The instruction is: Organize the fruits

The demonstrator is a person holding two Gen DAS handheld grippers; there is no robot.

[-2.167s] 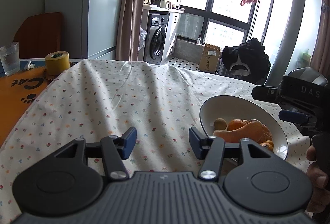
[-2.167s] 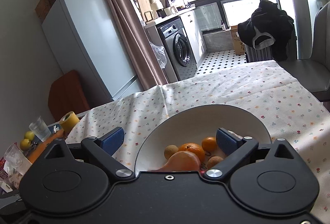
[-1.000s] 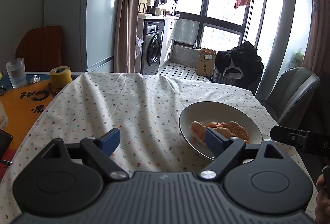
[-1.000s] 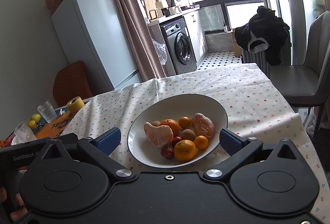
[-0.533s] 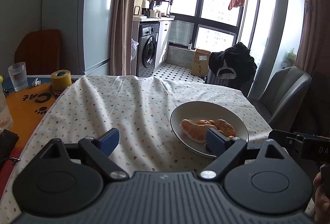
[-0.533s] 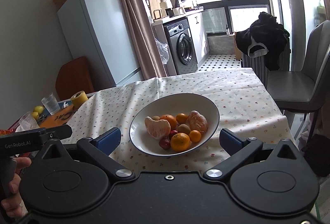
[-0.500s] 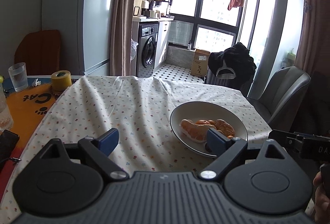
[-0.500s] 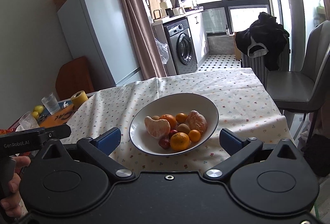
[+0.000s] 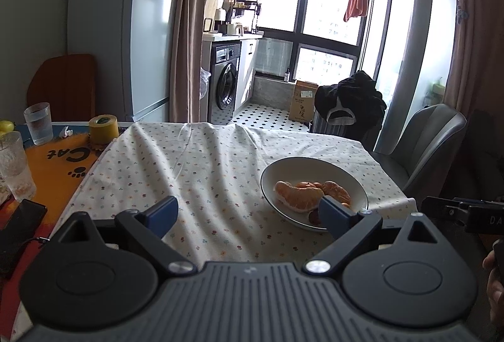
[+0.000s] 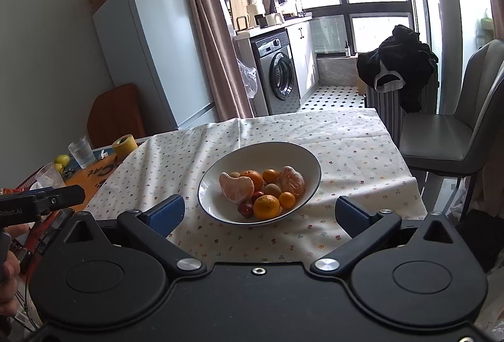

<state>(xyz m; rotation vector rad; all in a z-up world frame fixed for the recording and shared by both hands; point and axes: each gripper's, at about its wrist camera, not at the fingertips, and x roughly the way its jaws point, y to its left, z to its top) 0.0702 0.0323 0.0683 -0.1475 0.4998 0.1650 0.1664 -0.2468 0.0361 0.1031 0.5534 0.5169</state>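
left gripper (image 9: 249,211) apart | right gripper (image 10: 260,214) apart | mat (image 9: 47,159) reads "Cat" | bowl (image 10: 302,159) holds fruits (image 10: 261,189)

In the right wrist view the bowl (image 10: 310,167) sits at the centre of the frame on the tablecloth (image 10: 356,146), with fruit in it: a peeled citrus half (image 10: 236,187) at its left, another peeled piece (image 10: 291,179) at its right, a mandarin (image 10: 266,206) at the lower edge of the pile. A chair (image 10: 453,134) stands at the right edge. At mid left, beyond the cloth, lie a tape roll (image 10: 125,145) and a glass (image 10: 81,151). A refrigerator (image 10: 151,52) fills the upper left, a washing machine (image 10: 278,74) to its right.
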